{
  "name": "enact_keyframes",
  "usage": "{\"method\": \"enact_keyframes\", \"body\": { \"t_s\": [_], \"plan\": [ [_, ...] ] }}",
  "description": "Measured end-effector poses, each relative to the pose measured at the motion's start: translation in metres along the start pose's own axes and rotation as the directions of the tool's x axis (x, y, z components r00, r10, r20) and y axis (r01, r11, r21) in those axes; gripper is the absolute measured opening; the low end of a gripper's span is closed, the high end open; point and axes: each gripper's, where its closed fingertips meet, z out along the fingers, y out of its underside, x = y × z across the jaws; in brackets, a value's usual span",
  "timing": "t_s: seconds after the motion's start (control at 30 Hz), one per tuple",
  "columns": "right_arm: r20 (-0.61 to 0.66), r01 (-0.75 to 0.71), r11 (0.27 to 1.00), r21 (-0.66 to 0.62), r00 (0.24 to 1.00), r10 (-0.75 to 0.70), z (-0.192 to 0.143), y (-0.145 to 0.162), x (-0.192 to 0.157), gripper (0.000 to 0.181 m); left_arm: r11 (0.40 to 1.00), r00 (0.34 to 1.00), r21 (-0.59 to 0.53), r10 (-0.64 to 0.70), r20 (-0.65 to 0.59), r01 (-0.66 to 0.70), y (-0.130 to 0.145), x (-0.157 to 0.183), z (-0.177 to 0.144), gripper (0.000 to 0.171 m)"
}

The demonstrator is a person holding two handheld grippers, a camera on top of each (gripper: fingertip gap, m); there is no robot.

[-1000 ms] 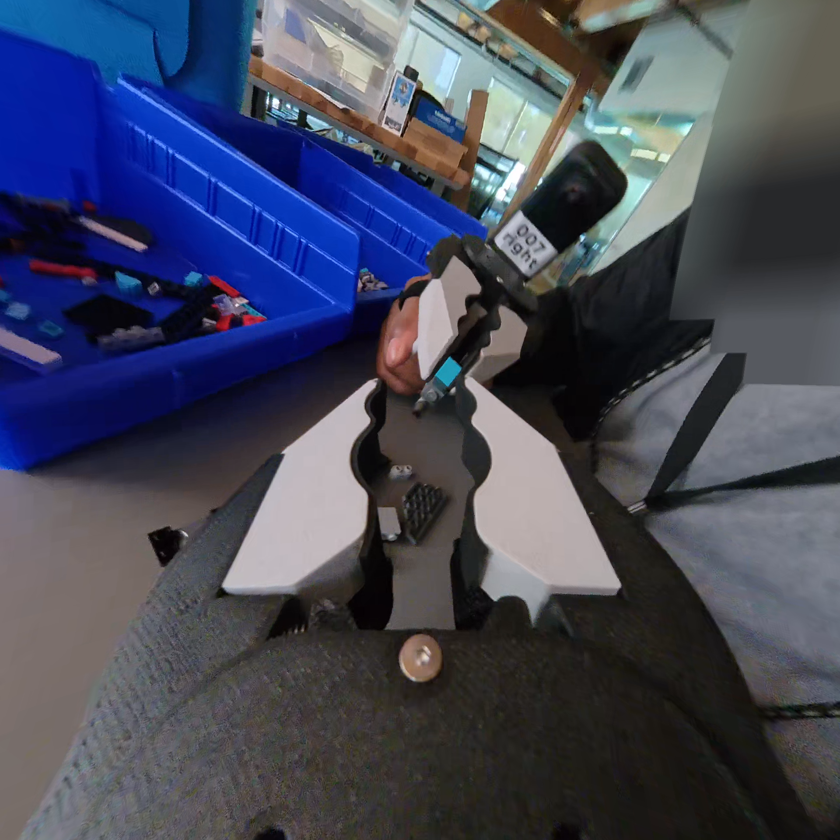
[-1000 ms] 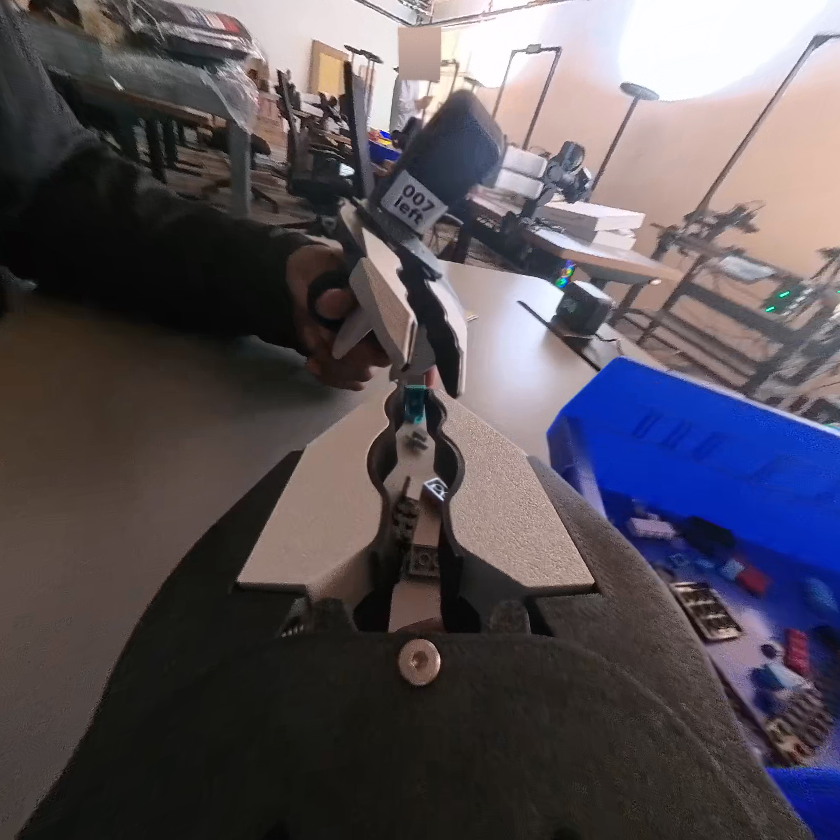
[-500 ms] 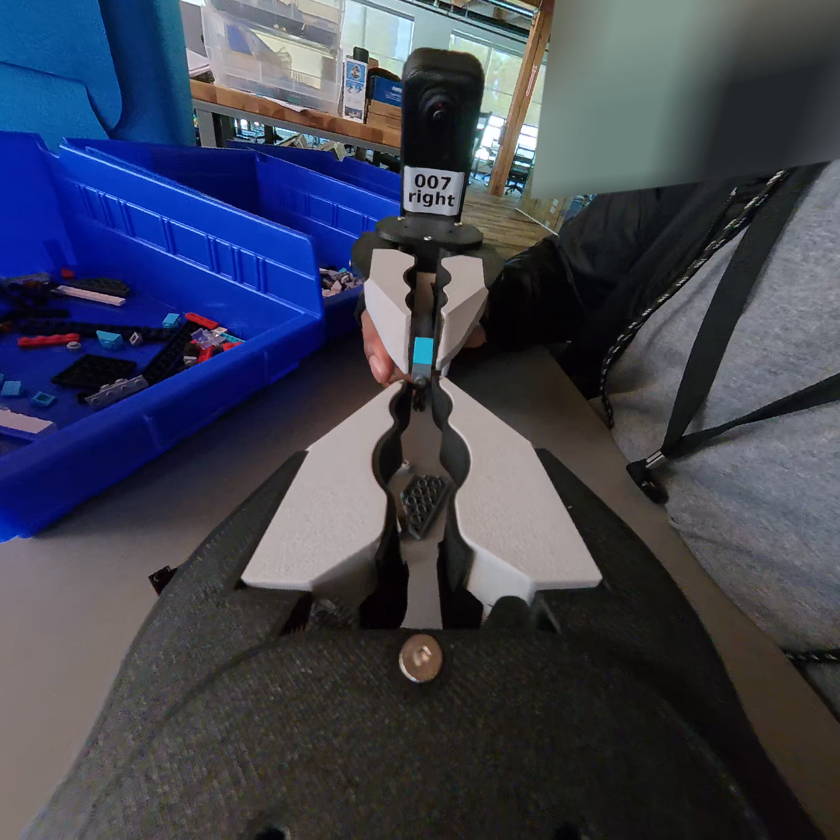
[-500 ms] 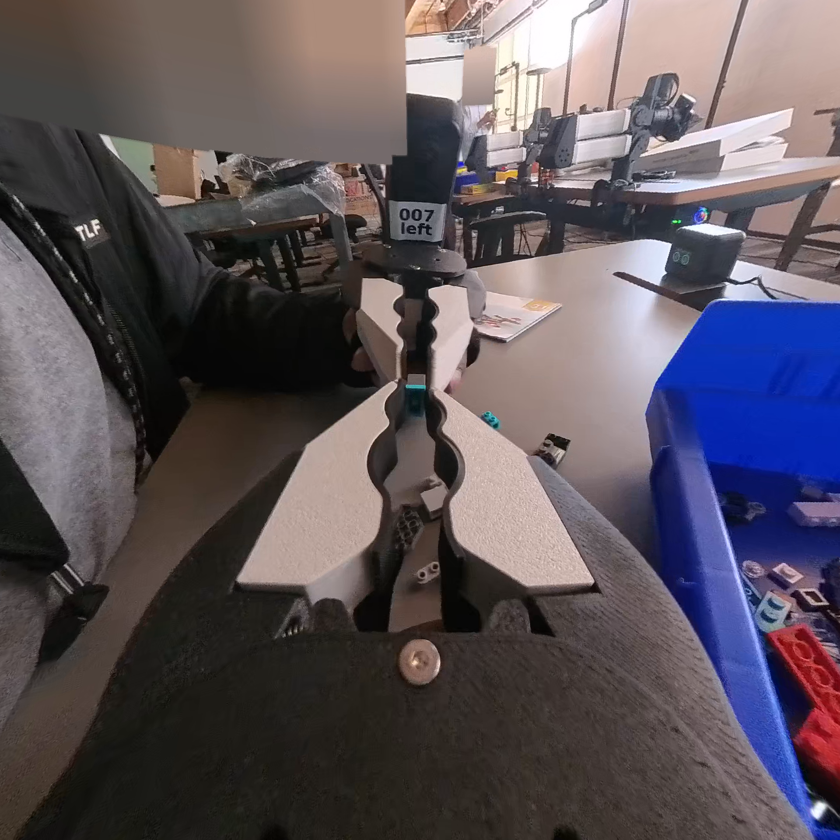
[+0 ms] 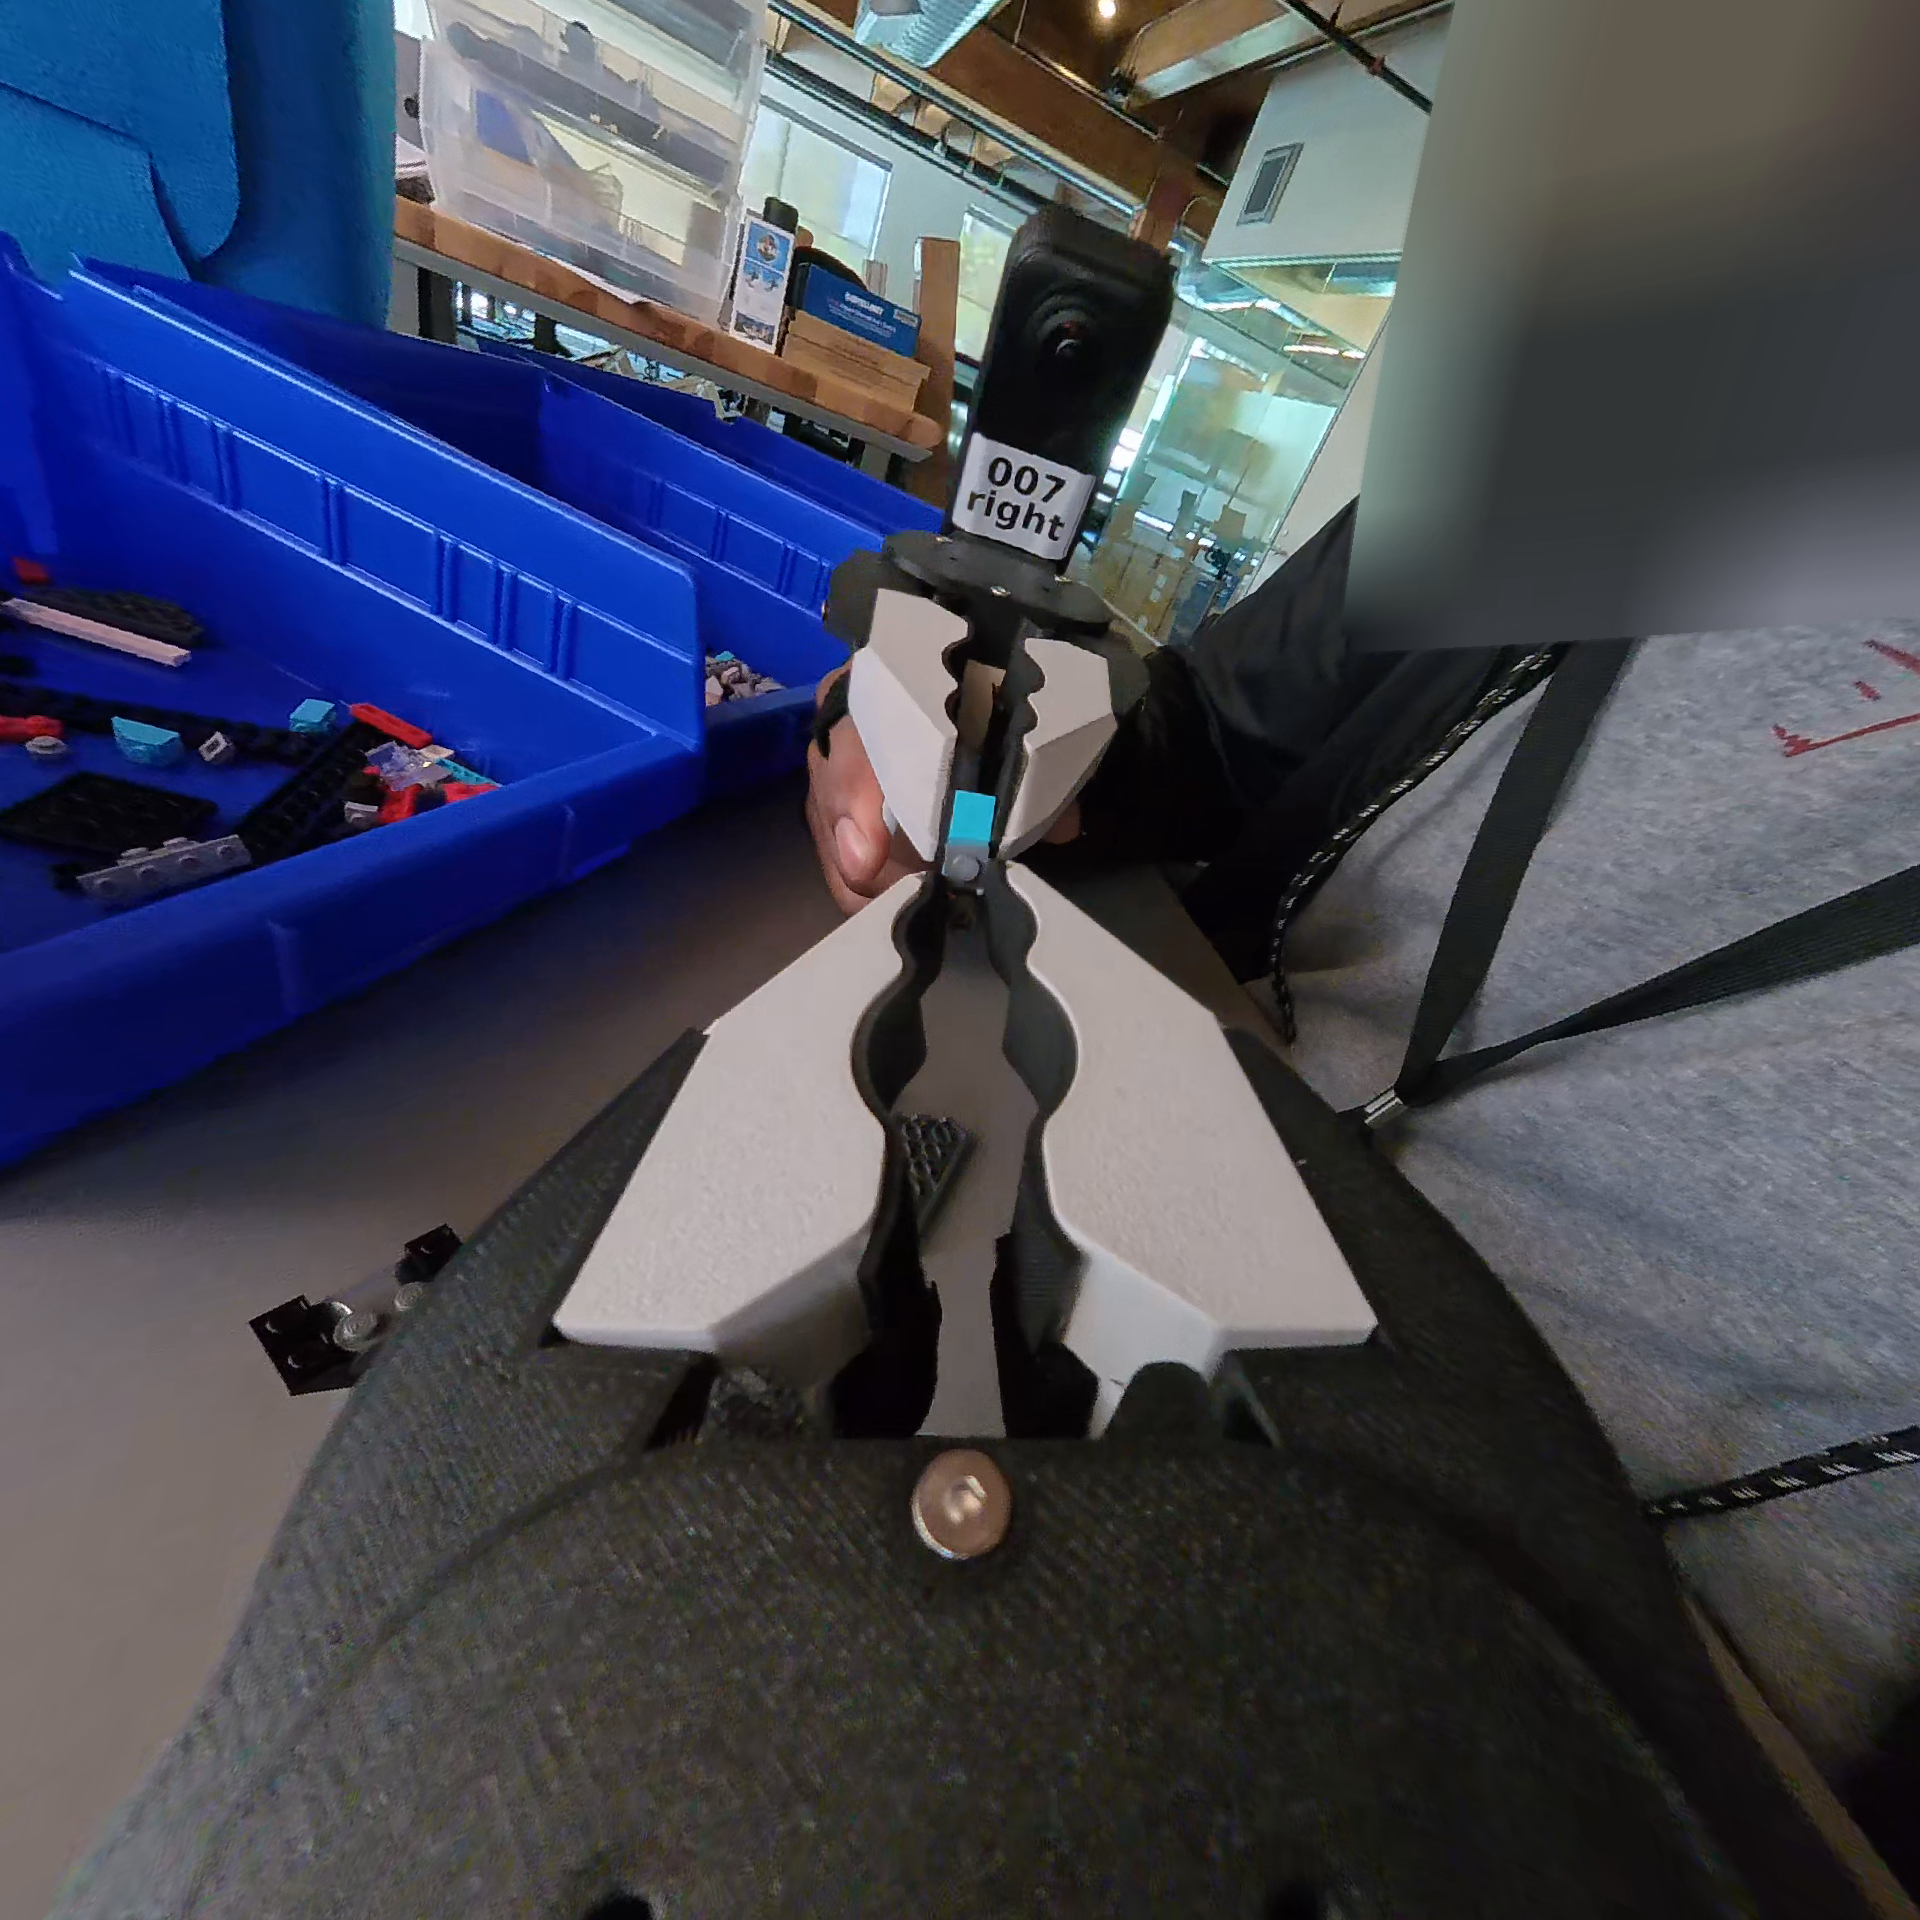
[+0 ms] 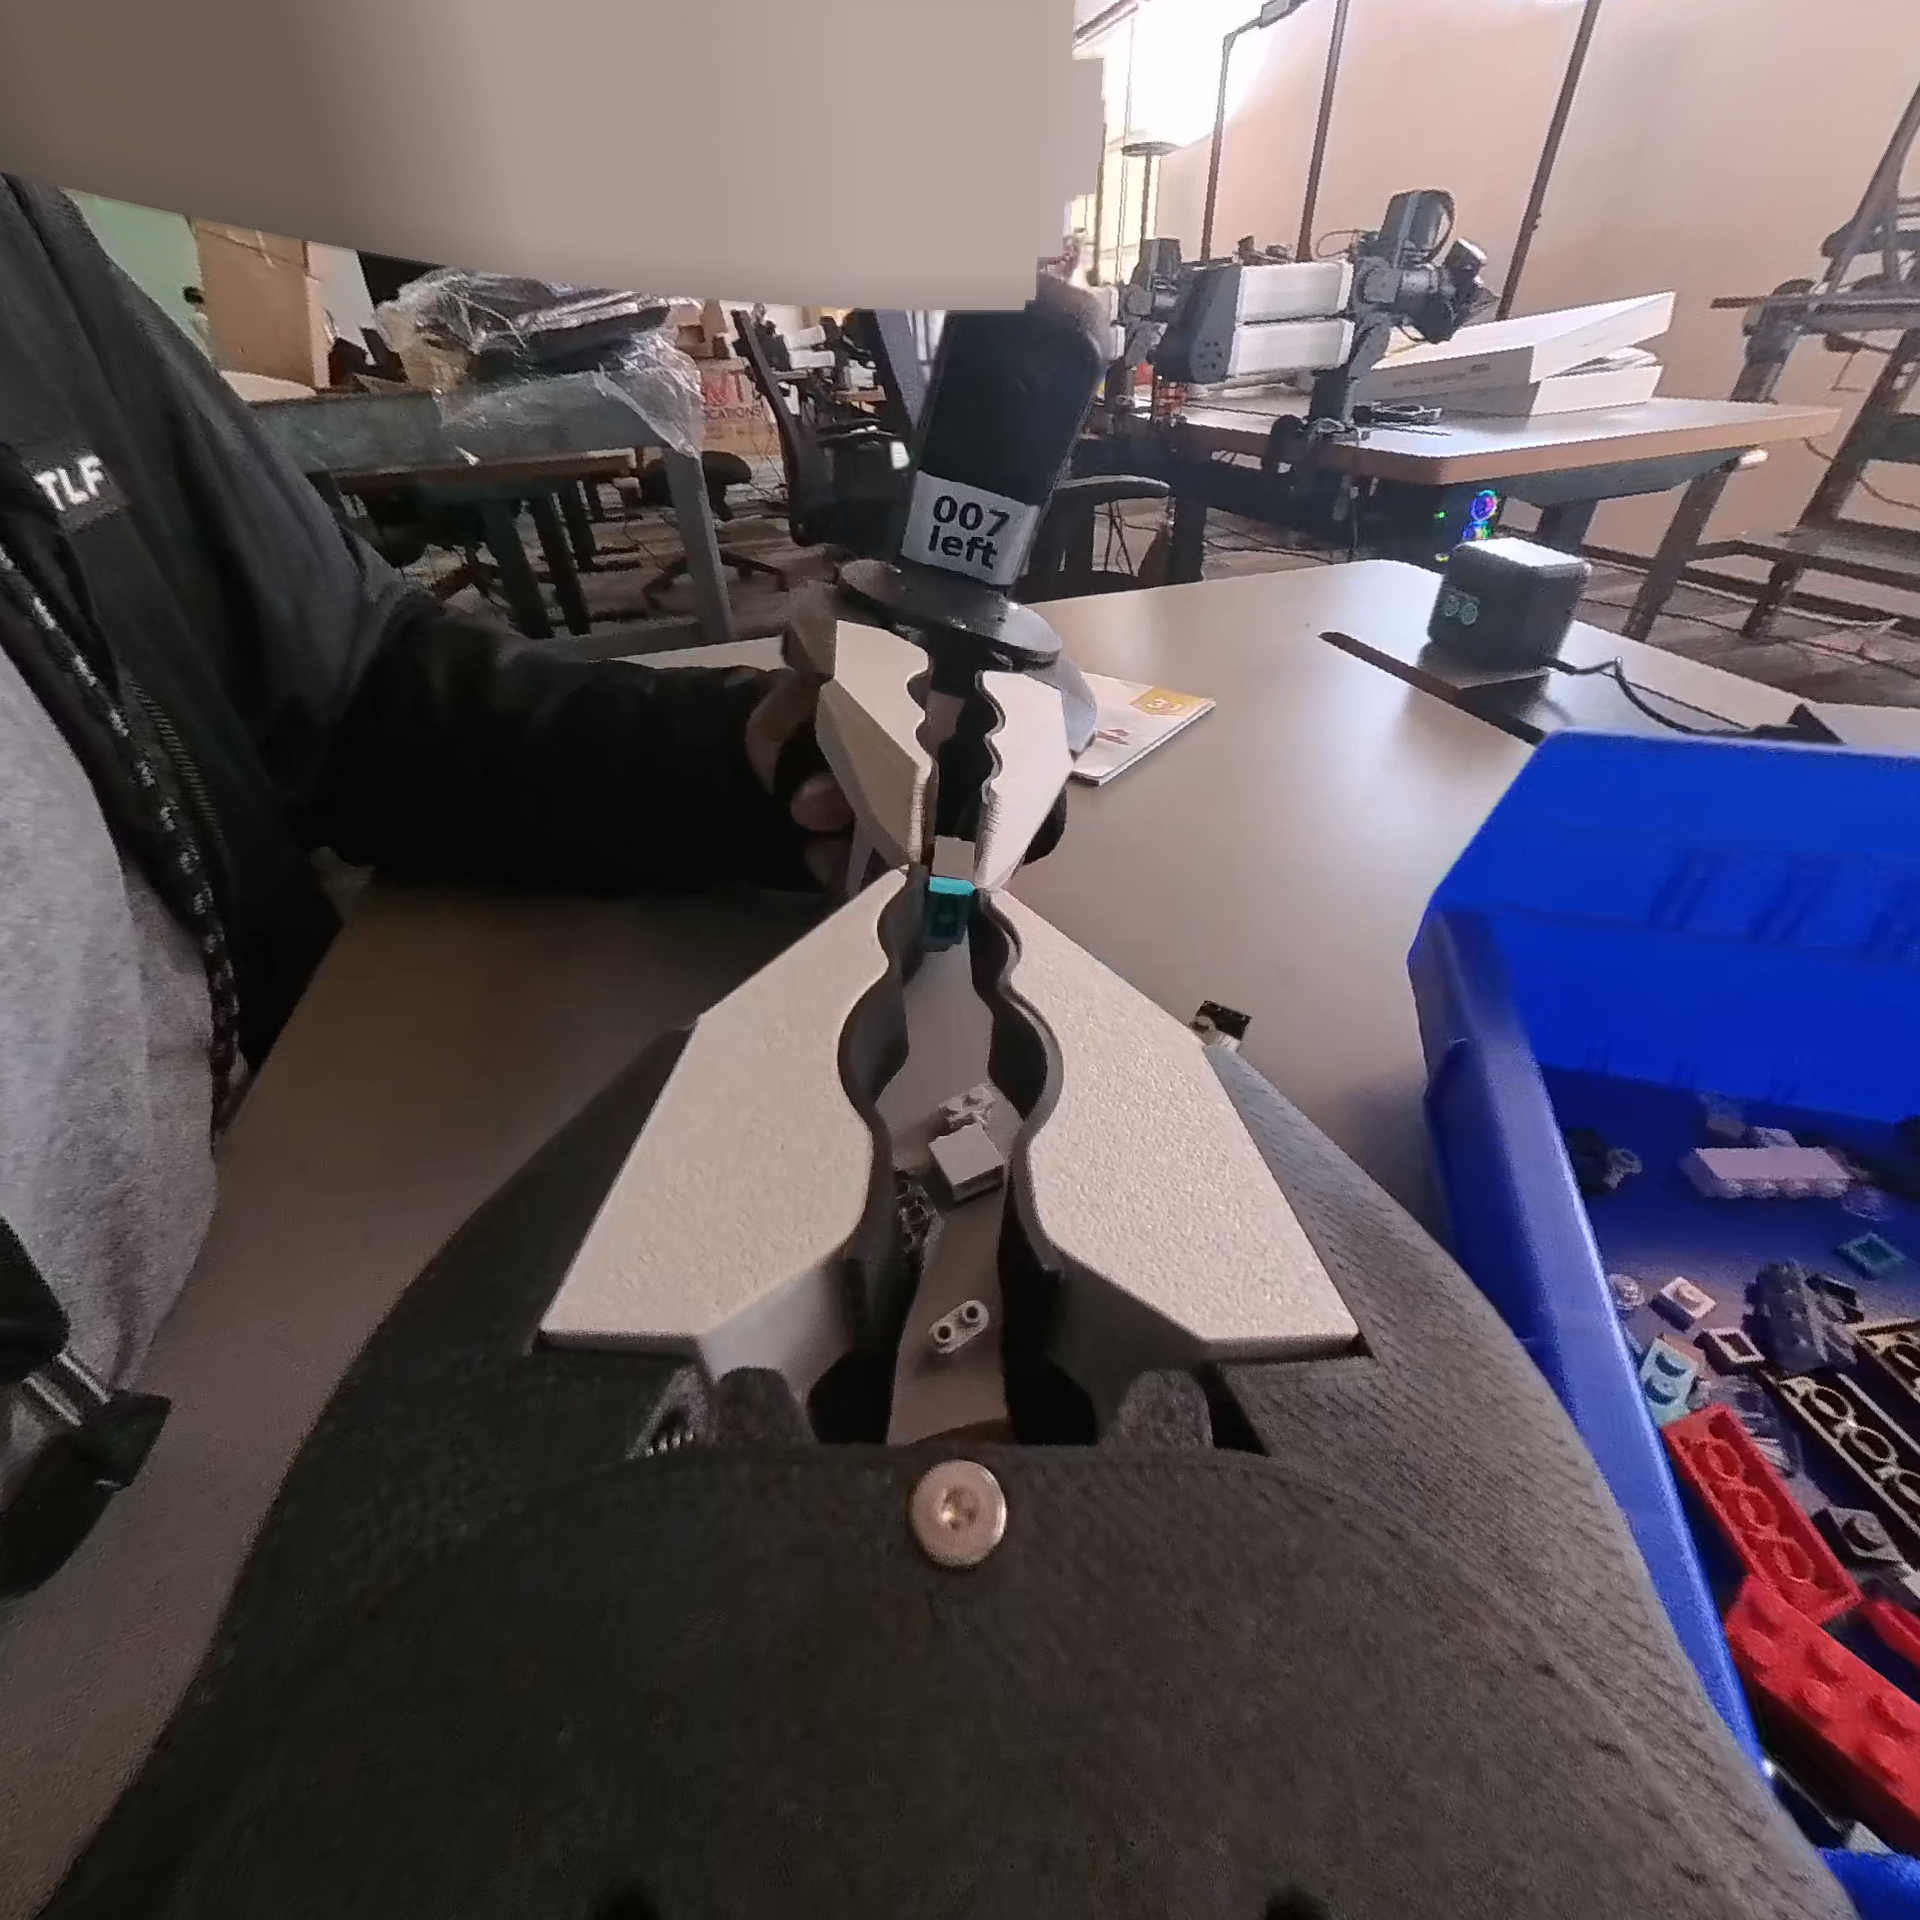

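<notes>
Just above the grey tabletop point(image 5: 156, 1403), nose to nose, the two tools meet tip against tip! The left hand-held gripper point(image 5: 961, 904) is clenched on a small light-grey studded piece point(image 5: 964, 868), pinched right at the ends of its pale fingers. Facing it, the right hand-held gripper point(image 5: 966, 842) is clamped on a small teal plastic brick point(image 5: 974, 814). The teal brick sits directly against the grey piece, the two touching where the tips meet (whether they are fully pressed together is too small to tell). From the right wrist view it is the same story: the right hand-held gripper point(image 6: 940, 904) squeezes the teal brick point(image 6: 943, 916) by its sides, one face turned to the camera, and the grey piece point(image 6: 954, 857) sits just beyond it in the left hand-held gripper point(image 6: 951, 862). Below the left tool lies a dark wedge-shaped studded plate point(image 5: 935, 1153), with little black bricks point(image 5: 312, 1340) beside its body. Under the right tool rest a few loose grey bricks point(image 6: 966, 1158). A big blue plastic bin point(image 5: 416, 831) of mixed red, black and grey bricks stands near, well apart from the tips, and a paper booklet point(image 6: 1132, 717) lies farther back on the tabletop.
</notes>
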Motion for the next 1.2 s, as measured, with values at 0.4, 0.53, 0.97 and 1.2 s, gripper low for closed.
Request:
{"method": "enact_keyframes", "body": {
  "t_s": [0.4, 0.53, 0.97, 1.2],
  "plan": [
    [-0.162, 0.006, 0.998, 0.06, 0.987, 0.003, -0.025, -0.025, 0.036, 0.008, 0.933, 0.987, 0.34, -0.147, 0.06, 0.118, -0.056, -0.034, -0.072, 0.008],
    [-0.334, 0.072, 0.997, -0.009, 0.94, -0.071, -0.029, -0.022, 0.059, 0.008, 0.895, 0.961, 0.371, -0.276, 0.025, 0.247, -0.052, -0.043, -0.065, 0.008],
    [-0.772, 0.129, 0.972, -0.196, 0.591, -0.235, -0.074, -0.041, 0.135, 0.01, 0.775, 0.853, 0.409, -0.521, -0.018, 0.482, -0.037, -0.062, -0.048, 0.008],
    [-0.803, 0.066, 0.965, -0.254, 0.542, -0.249, -0.079, -0.03, 0.152, 0.025, 0.81, 0.848, 0.341, -0.526, 0.063, 0.478, -0.024, -0.064, -0.038, 0.008]
  ]
}}
